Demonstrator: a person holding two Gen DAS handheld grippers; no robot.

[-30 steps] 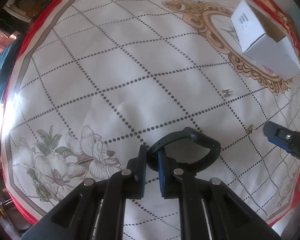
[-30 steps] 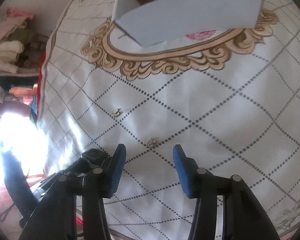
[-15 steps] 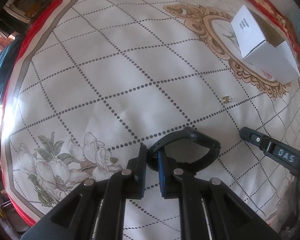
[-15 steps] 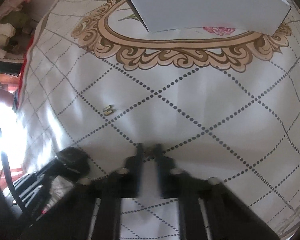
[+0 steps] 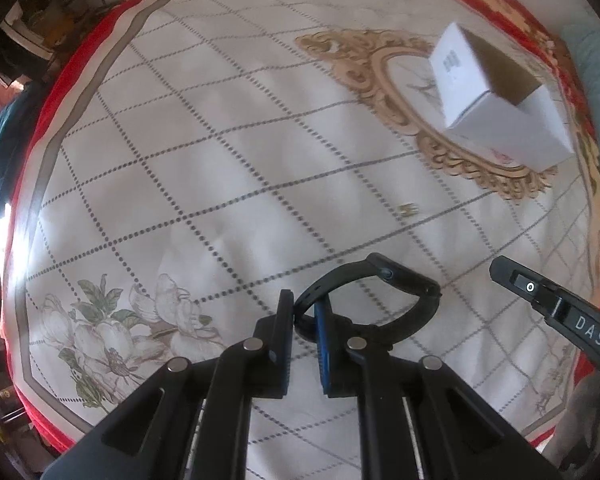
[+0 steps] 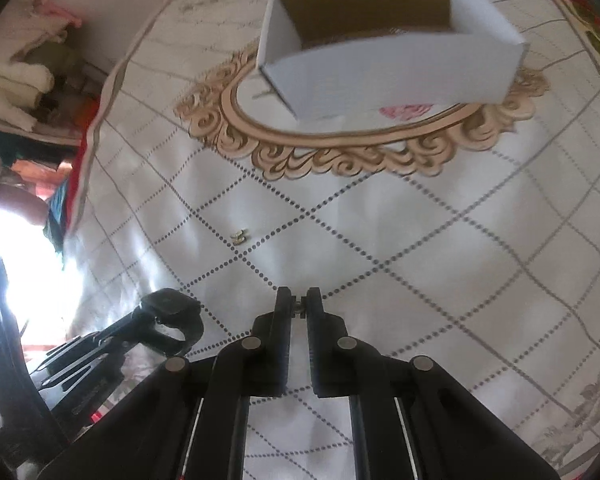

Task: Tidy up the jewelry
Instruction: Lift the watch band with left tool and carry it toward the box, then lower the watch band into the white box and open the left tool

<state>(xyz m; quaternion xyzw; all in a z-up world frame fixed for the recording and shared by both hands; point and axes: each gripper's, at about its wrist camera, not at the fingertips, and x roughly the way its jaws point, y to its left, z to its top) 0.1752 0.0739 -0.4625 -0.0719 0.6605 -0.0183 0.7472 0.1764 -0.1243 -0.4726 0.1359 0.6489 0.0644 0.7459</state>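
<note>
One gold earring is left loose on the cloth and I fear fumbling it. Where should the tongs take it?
Come straight down on the earring and pinch across its narrow middle. It is tiny and lies flat on the soft cloth, so a sideways approach would likely push it along.

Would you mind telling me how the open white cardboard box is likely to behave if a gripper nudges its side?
The white cardboard box looks thin-walled and nearly empty, so probably light; a nudge would likely slide it across the tablecloth. It sits low and wide, so tipping seems unlikely. Its open top suggests the walls may flex if squeezed.
</note>
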